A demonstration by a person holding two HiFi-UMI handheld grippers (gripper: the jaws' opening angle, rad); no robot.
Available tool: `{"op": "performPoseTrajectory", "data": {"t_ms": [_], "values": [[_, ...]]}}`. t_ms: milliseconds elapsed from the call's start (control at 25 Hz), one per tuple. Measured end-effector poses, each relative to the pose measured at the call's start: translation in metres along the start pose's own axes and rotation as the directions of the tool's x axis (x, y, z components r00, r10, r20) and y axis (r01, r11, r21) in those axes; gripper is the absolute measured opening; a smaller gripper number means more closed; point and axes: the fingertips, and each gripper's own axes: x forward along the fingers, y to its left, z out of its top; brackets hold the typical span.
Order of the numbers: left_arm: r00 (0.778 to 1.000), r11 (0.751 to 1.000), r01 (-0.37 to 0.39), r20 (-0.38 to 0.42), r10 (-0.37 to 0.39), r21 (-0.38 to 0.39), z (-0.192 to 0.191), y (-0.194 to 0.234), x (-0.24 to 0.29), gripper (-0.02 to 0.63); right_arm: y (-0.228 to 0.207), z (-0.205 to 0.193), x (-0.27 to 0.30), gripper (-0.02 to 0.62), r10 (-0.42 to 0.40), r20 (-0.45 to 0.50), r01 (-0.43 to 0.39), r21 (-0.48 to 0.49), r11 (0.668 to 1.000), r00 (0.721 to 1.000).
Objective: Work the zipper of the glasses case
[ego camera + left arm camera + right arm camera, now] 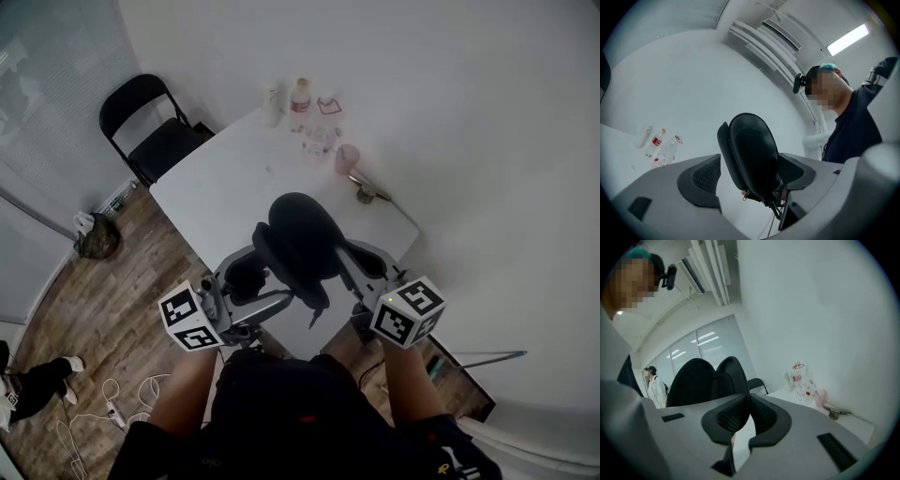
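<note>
The right gripper [749, 411] pinches its jaws nearly together on the rim of the black glasses case [300, 234], which sits mid-frame in the head view with its halves parted. The left gripper [750, 174] gapes wide around the case, and the pad at frame left is clear of it. Beyond lies the white table [225, 178], with bottles [300, 98] at its upper edge
</note>
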Motion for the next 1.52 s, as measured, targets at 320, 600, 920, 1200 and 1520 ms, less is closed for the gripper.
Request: {"op": "performPoseTrajectory", "data": {"t_ms": [320,600,920,1200,1520], "values": [[0.997,0.999,0.009,0.074,-0.006,-0.041,0.005,0.004,0.0,0.419,0.041,-0.006,0.01,0.043,0.105,-0.012,-0.105,-0.201,0.974,0.994],[0.982,0.992,0.112,0.16,-0.101,-0.058,0.02,-0.004,-0.008,0.417,0.063,-0.015,0.017,0.043,0.209,-0.04,-0.213,-0.159,0.964,0.977],[0.961,0.967,0.223,0.195,-0.197,-0.123,0.028,-0.012,-0.019,0.334,0.083,-0.007,-0.001,0.124,0.458,0.03,-0.455,-0.066,0.888,0.889],[0.936,0.954,0.236,0.307,-0.172,-0.183,0.042,-0.002,-0.031,0.288,0.071,0.012,-0.027,0.135,0.551,0.215,-0.576,0.078,0.813,0.806],[0.95,0.967,0.191,0.28,-0.139,-0.167,0.043,0.002,-0.031,0.279,0.091,0.002,-0.02,0.3,0.593,0.189,-0.615,0.089,0.784,0.783]]}}
